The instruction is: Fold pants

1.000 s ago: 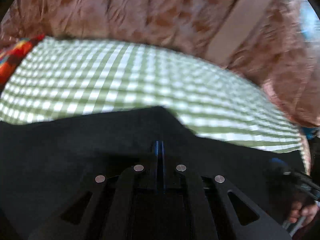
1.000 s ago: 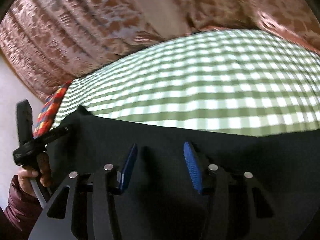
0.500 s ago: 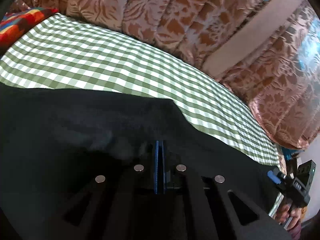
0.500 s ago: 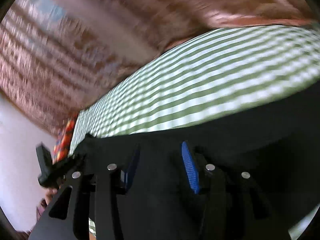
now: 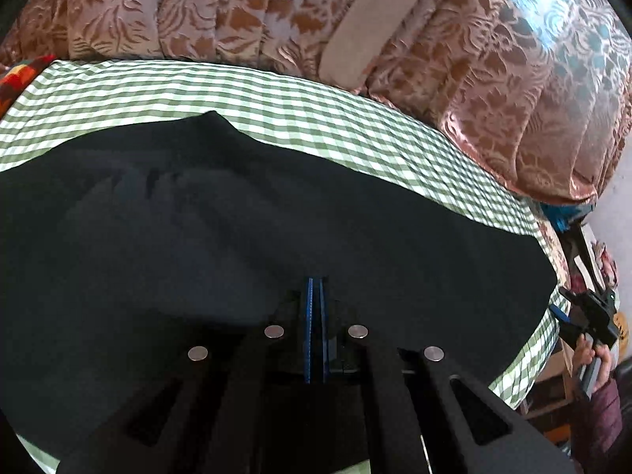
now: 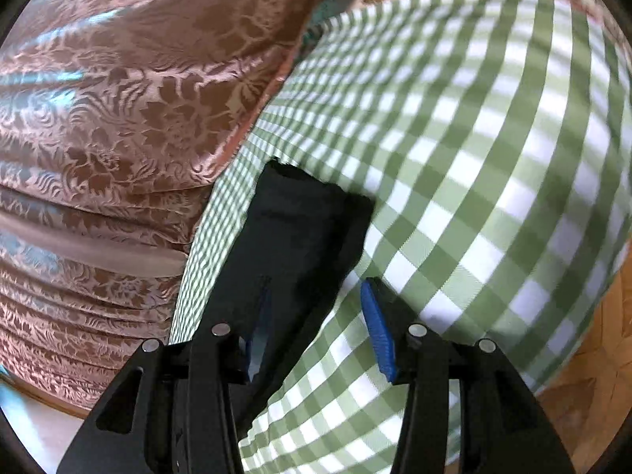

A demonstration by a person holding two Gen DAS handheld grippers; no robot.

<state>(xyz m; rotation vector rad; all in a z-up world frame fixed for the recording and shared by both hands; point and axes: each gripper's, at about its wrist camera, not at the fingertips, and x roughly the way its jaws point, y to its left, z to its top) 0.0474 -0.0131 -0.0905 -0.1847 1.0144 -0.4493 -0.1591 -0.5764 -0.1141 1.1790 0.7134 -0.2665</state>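
In the left wrist view the black pants (image 5: 245, 237) spread across the lower left and centre of the frame over the green checked cloth (image 5: 316, 110), with the left gripper (image 5: 315, 331) pinched together on a fold of them. A slack pinch could let that fold slip. In the right wrist view the right gripper (image 6: 312, 316) stands apart over the pants' narrow end; its left pad is half hidden by fabric, and the picture is blurred.

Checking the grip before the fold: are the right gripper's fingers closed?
No, the right gripper stands open, blue pads apart over the black pants.
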